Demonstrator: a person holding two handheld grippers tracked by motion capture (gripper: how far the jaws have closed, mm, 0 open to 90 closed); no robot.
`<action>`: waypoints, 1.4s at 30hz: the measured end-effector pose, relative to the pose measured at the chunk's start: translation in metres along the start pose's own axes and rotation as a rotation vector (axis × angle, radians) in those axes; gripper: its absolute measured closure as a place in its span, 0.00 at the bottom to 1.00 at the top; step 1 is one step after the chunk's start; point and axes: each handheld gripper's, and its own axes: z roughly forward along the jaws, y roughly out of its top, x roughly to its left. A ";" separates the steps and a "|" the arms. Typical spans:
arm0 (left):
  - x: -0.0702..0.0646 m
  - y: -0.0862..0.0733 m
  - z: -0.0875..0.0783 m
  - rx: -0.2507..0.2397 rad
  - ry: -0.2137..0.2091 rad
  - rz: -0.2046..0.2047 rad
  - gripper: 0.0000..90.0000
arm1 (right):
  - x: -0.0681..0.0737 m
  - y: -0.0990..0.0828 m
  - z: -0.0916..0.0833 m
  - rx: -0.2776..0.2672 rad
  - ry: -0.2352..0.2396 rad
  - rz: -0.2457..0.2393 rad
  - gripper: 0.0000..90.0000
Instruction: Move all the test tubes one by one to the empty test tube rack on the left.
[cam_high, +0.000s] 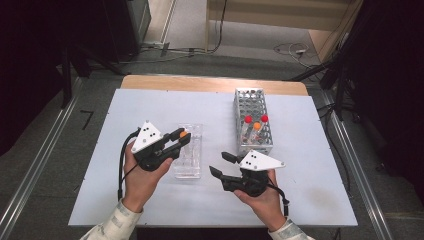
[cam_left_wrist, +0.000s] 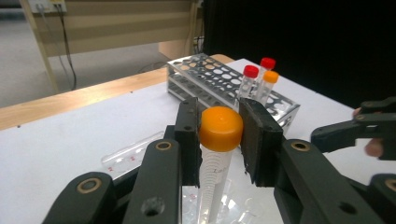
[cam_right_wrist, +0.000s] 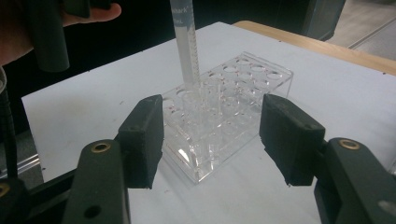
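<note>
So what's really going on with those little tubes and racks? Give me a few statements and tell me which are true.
1. The left gripper is shut on the orange-capped tube. True.
2. The right gripper grips a red-capped tube. False: its jaws are open and hold nothing.
3. The metal rack holds three capped tubes. True.
4. The clear rack stands on the floor. False: it stands on the white table.
</note>
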 end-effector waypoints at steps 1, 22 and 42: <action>0.000 -0.002 0.001 0.003 -0.003 0.000 0.79 | 0.000 0.000 0.000 0.000 0.000 0.000 0.43; 0.002 -0.034 0.022 0.128 -0.025 -0.018 0.69 | -0.004 -0.001 -0.001 0.007 -0.011 -0.001 0.44; 0.007 -0.030 0.019 0.073 -0.009 -0.086 0.32 | -0.053 -0.009 -0.014 -0.009 -0.243 0.073 0.39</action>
